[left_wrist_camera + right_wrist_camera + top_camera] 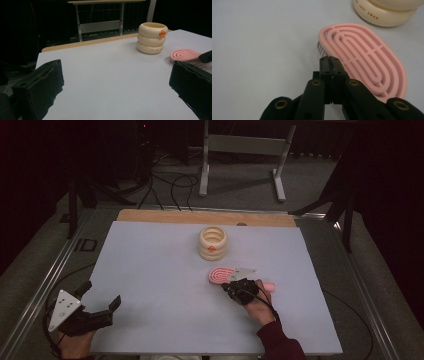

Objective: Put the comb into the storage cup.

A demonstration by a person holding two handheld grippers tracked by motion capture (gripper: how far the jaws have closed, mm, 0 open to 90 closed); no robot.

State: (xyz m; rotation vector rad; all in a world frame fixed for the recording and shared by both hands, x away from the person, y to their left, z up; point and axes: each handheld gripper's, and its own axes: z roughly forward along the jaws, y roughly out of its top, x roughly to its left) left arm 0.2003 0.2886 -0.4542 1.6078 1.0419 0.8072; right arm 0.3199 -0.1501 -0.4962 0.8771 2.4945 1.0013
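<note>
While the right gripper (329, 59) keeps its jaws clenched together on nothing, the pink oval vented plastic hairbrush (364, 62) lies just beside their tips, near the cream ringed ceramic pot (212, 242). Left gripper (102, 300) rests released beside the white mat's (150, 285) open left half.

We see a dim room with black walls or drapes behind. The table (150, 270) carries a pale grey sheet, with bare wood along its far edge. Beyond that edge a grey metal stand (242, 150) sits on grey carpet (235, 190), where black cables (170, 185) trail. Metal rails (45, 280) run along the table's left and right sides.
</note>
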